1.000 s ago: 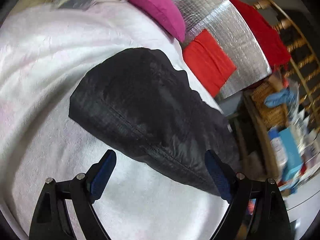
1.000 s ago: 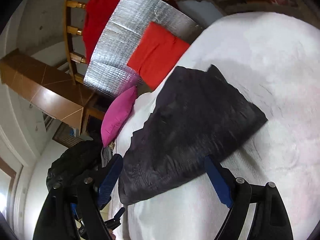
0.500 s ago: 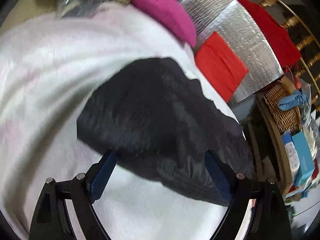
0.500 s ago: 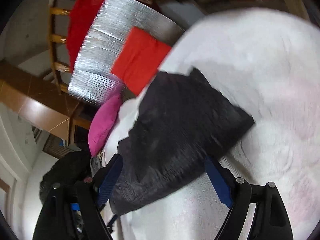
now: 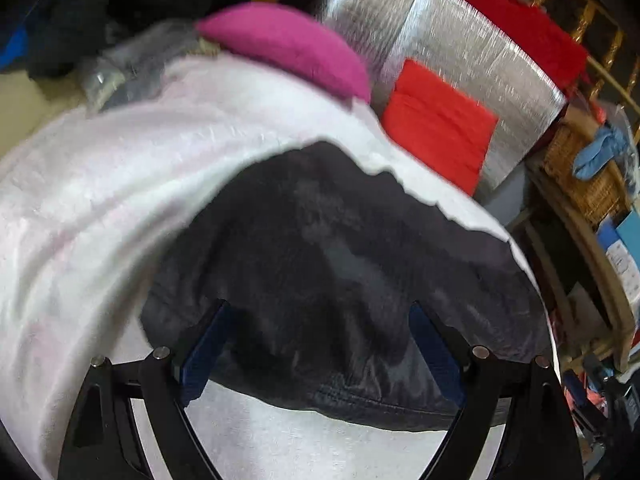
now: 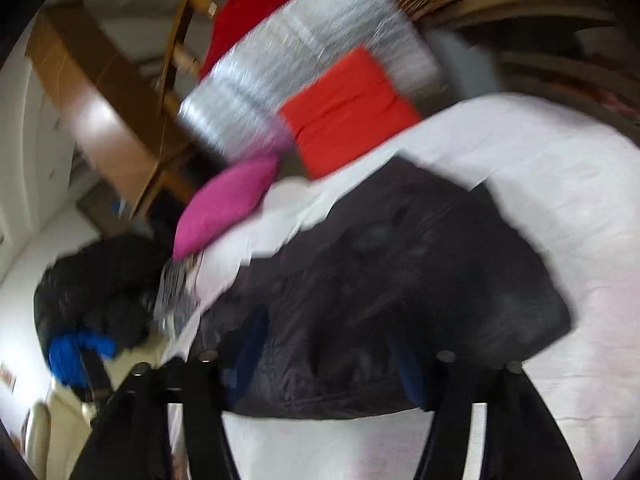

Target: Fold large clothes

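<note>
A dark, folded garment [image 5: 340, 264] lies on a white fluffy blanket [image 5: 100, 184]. My left gripper [image 5: 320, 316] is open, its blue-padded fingers [image 5: 208, 344] spread over the garment's near hem, with nothing between them. In the right wrist view the same garment [image 6: 400, 304] lies on the white blanket [image 6: 580, 220]. My right gripper [image 6: 324, 344] is open over the near edge of the garment, fingers [image 6: 244, 344] wide apart. Both views are blurred by motion.
A pink pillow [image 5: 288, 44] lies at the blanket's far edge. A silver foil panel [image 5: 448, 44] with a red cloth [image 5: 436, 124] stands behind. A wicker basket [image 5: 576, 172] and boxes are at the right. A dark heap of clothes [image 6: 100, 288] sits beyond the pillow.
Both grippers have moved forward and down toward the garment, from short of its near edge to over it. Both stayed open. The garment has not moved.
</note>
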Tool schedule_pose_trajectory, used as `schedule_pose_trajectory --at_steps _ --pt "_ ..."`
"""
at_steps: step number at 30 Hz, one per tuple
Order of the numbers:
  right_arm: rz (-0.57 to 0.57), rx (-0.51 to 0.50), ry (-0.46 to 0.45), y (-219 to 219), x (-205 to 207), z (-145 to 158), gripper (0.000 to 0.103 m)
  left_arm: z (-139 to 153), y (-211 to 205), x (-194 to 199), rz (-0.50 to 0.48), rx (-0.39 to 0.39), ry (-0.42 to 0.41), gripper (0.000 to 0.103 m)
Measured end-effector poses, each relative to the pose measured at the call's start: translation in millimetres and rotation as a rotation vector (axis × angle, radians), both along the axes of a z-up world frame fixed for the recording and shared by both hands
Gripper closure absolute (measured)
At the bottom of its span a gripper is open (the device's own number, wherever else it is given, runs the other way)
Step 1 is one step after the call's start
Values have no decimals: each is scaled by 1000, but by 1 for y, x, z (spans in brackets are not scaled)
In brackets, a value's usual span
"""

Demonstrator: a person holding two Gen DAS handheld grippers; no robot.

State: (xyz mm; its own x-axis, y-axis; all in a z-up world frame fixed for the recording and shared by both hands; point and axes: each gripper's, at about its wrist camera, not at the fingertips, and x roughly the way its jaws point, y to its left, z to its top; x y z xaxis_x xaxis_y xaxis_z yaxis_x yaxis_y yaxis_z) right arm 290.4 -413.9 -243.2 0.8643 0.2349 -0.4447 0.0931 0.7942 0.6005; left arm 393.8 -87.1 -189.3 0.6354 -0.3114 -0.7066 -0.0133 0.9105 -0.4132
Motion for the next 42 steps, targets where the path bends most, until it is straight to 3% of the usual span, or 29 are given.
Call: schedule_pose_trajectory --at_steps 2,4,8,10,13,16,18,19,22,24,26,28,31,33,35,38,42 --pt "73 -24 47 14 20 -7 48 -10 -2 8 3 53 43 13" --pt "114 -58 100 27 40 -15 48 -13 -3 6 3 98 32 13" --pt "146 -126 293 37 76 -51 49 -20 -17 12 -51 253 37 11" --pt "158 -118 301 33 80 -50 49 -20 -21 14 -77 301 35 11" --pt "151 -113 249 18 74 -29 47 -12 -6 18 -82 237 28 11" --pt "83 -81 169 -16 64 -10 44 -3 17 30 -27 160 8 11" --pt "-23 -110 153 -43 60 0 27 0 38 37 28 143 -3 11" --pt "-90 -140 154 -60 60 3 26 0 47 41 59 155 -8 11" --pt "-140 -98 181 -100 67 0 26 -7 65 61 120 192 21 11" --pt "-149 -70 199 -112 76 -4 26 -19 76 72 126 172 83 11" --pt "-144 -103 249 -115 88 -10 26 -30 77 79 96 139 135 10" --pt "-150 -149 332 -116 98 -22 26 -34 78 82 85 124 138 10" --pt "-137 -144 420 -117 104 -45 32 -37 77 83 71 125 126 11" --pt "-173 -186 425 -115 103 -49 46 -41 82 87 80 124 132 14" --pt "-207 -168 412 -120 97 -48 50 -46 82 88 90 123 132 14" --pt "-237 -116 404 -128 91 -54 50 -46 77 84 98 128 133 14" --pt "-208 -130 406 -117 81 -43 49 -28 71 71 84 139 137 15"
